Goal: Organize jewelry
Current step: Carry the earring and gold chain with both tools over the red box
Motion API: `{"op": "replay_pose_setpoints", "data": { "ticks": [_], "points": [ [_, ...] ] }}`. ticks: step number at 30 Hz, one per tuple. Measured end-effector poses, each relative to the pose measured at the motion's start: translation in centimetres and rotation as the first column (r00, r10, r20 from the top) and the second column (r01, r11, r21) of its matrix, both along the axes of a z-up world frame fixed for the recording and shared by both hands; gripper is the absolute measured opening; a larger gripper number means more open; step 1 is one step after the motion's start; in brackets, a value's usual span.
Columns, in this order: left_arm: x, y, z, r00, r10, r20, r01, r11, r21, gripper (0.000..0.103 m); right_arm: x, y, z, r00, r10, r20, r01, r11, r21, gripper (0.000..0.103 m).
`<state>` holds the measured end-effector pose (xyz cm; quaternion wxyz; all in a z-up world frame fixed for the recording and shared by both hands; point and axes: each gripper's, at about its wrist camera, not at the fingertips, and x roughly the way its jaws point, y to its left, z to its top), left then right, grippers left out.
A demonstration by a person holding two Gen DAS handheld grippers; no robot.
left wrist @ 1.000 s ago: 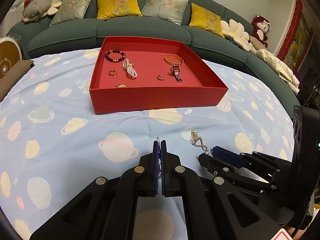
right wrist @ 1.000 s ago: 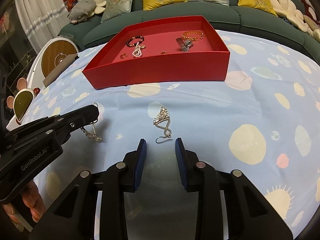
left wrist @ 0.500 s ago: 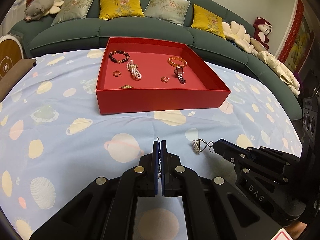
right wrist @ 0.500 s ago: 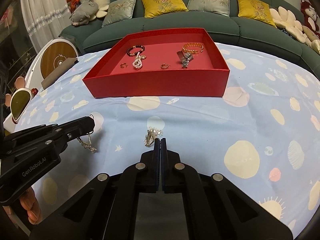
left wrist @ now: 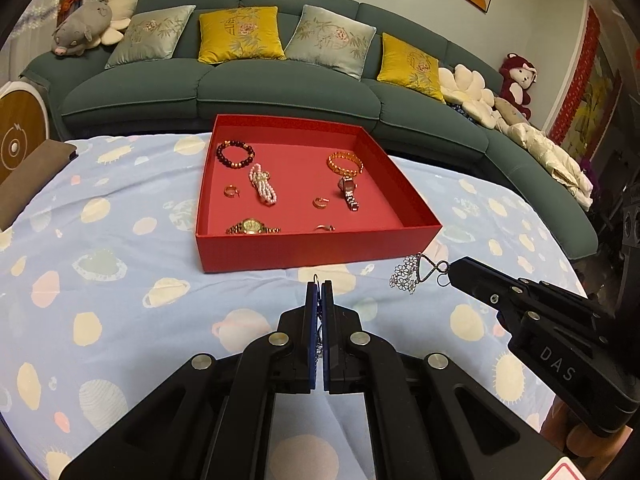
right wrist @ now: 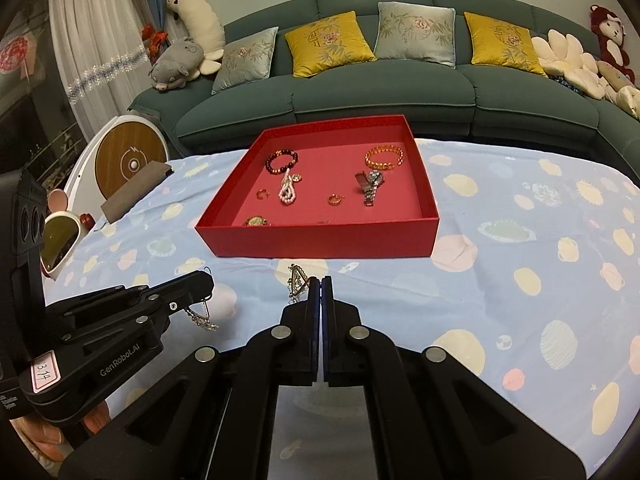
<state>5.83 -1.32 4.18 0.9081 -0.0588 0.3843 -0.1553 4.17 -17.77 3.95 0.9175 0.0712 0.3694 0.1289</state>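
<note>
1. Left wrist view: the left claw (left wrist: 321,285) is closed on an earring (left wrist: 316,280). The red box (left wrist: 316,254) lies straight ahead, near.
2. Right wrist view: the right claw (right wrist: 321,280) pinches a flower earring (right wrist: 297,285), lifted over the desk (right wrist: 500,288); the box is just ahead.

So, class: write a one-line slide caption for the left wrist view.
Both tools hold silver earrings before a red tray of jewelry.

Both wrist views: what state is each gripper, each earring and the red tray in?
left gripper: shut on a dangling earring
right gripper: shut on the hook of a flower earring
flower earring: hanging clear of the cloth
red tray: open-topped, resting on the cloth, jewelry spread inside
</note>
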Motion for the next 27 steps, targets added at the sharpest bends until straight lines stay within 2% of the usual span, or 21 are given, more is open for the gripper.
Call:
{"op": "replay_pose_setpoints", "data": {
  "ticks": [8, 15, 27],
  "points": [
    [0.4, 0.1, 2.8, 0.998, 0.017, 0.061, -0.017, 1.0, -0.013, 0.0, 0.5, 0.4, 3.1, 0.997, 0.0, 0.072, -0.001, 1.0, 0.024, 0.0],
    [0.9, 0.1, 4.1, 0.995, 0.035, 0.091, -0.034, 0.999, -0.011, 0.0, 1.0, 0.9, 5.6, 0.991, 0.007, 0.132, -0.012, 0.999, 0.035, 0.0],
    [2.9, 0.1, 6.0, 0.99, 0.07, 0.125, -0.07, 0.998, -0.004, 0.0, 2.5, -0.4, 7.2, 0.986, -0.04, 0.162, 0.031, 0.998, 0.056, 0.0]
  ]
}}
